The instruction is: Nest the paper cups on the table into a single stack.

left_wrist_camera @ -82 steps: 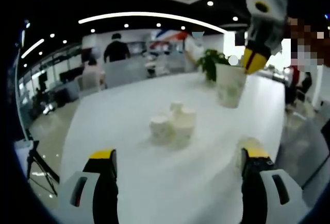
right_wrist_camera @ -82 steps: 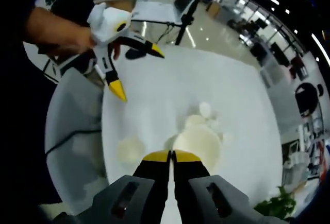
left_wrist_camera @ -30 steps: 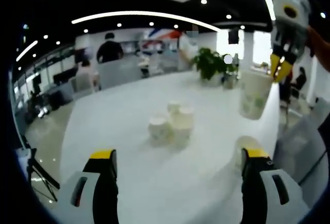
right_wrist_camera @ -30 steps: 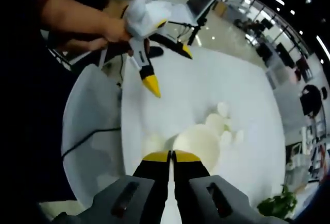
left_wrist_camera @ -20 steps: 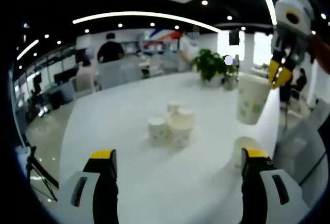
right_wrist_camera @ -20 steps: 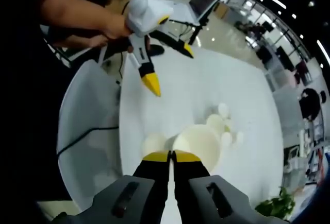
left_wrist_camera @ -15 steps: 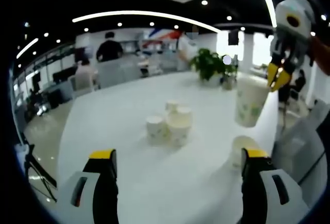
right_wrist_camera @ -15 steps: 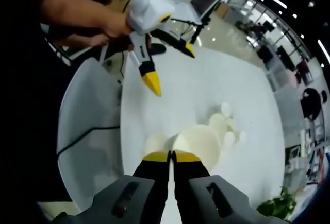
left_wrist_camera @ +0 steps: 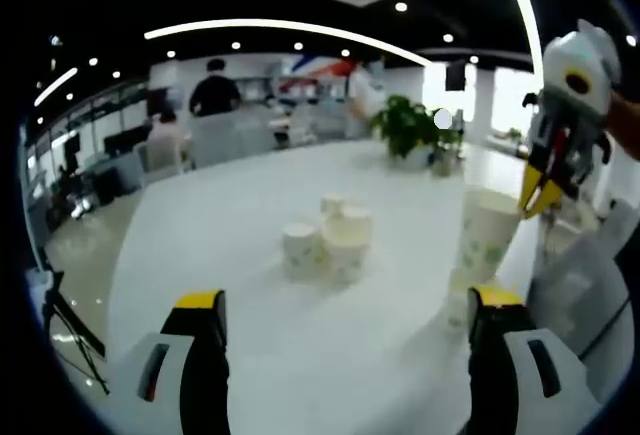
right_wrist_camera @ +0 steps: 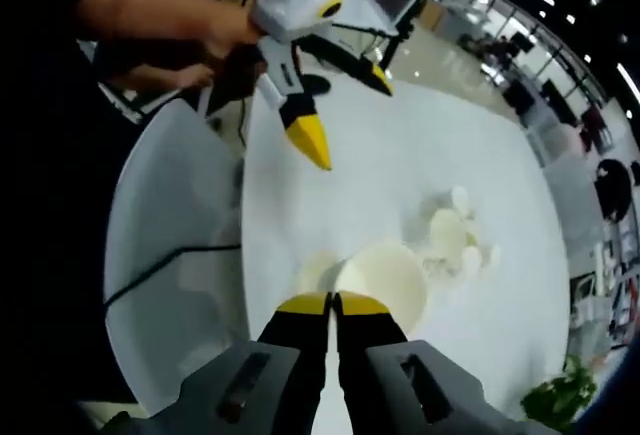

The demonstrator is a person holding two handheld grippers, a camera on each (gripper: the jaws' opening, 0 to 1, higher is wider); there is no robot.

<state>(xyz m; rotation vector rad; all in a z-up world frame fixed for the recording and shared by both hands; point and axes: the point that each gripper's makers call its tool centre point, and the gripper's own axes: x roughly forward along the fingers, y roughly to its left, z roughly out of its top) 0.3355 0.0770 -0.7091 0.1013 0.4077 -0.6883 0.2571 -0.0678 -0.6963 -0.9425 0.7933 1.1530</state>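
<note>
My right gripper [right_wrist_camera: 332,304] is shut on the rim of a white paper cup with green print [right_wrist_camera: 386,277]. In the left gripper view that right gripper [left_wrist_camera: 532,198] comes in from the right, holding the cup [left_wrist_camera: 485,238] upright and low over the table. Directly under it stands a lone cup [right_wrist_camera: 316,273], its rim [left_wrist_camera: 459,291] partly hidden by my jaw; whether the two cups touch I cannot tell. Several more cups cluster mid-table [left_wrist_camera: 326,238], [right_wrist_camera: 455,232]. My left gripper [left_wrist_camera: 348,305] is open and holds nothing; it hovers [right_wrist_camera: 345,111] above the table's near edge.
The white table [left_wrist_camera: 230,255] runs far back to a potted plant [left_wrist_camera: 408,124]. A white chair [right_wrist_camera: 165,265] stands against the table's edge. A person's arm [right_wrist_camera: 150,10] holds the left gripper. People and desks sit in the background.
My right gripper has lowered the held cup from up high at the right down onto the lone cup near the table's edge. The left gripper stayed open, barely moving.
</note>
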